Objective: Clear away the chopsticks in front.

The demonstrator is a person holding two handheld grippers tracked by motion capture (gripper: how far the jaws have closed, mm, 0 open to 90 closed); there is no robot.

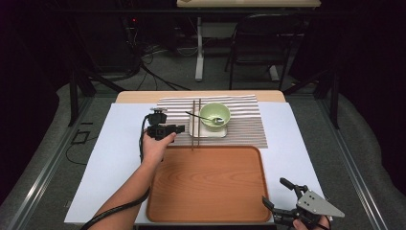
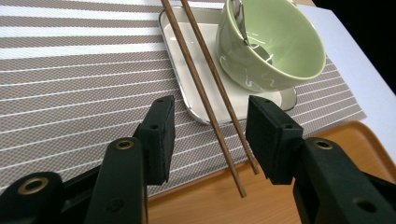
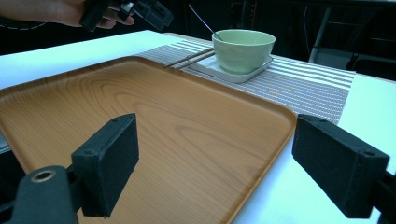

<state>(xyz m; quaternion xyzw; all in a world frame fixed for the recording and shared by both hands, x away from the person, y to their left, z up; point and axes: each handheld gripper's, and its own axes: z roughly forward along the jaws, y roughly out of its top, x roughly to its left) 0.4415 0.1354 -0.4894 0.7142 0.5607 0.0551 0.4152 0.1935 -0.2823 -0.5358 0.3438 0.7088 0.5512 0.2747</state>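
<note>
Straddling the chopsticks point(image 2: 212, 93) without touching, the left gripper point(image 2: 210, 135) is spread; beyond it, a bowl point(image 2: 271, 46) holds probably a spoon point(image 2: 243, 25); the right gripper point(image 3: 215, 168) gapes wide.

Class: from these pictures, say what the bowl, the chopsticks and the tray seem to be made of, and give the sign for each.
Bowl: likely glazed ceramic; pale green, glossy with bright reflections.
Chopsticks: probably wood or bamboo; thin, matt, dark brown.
Tray: wood or a wood-look laminate; clear grain rings, smooth satin sheen.
</note>
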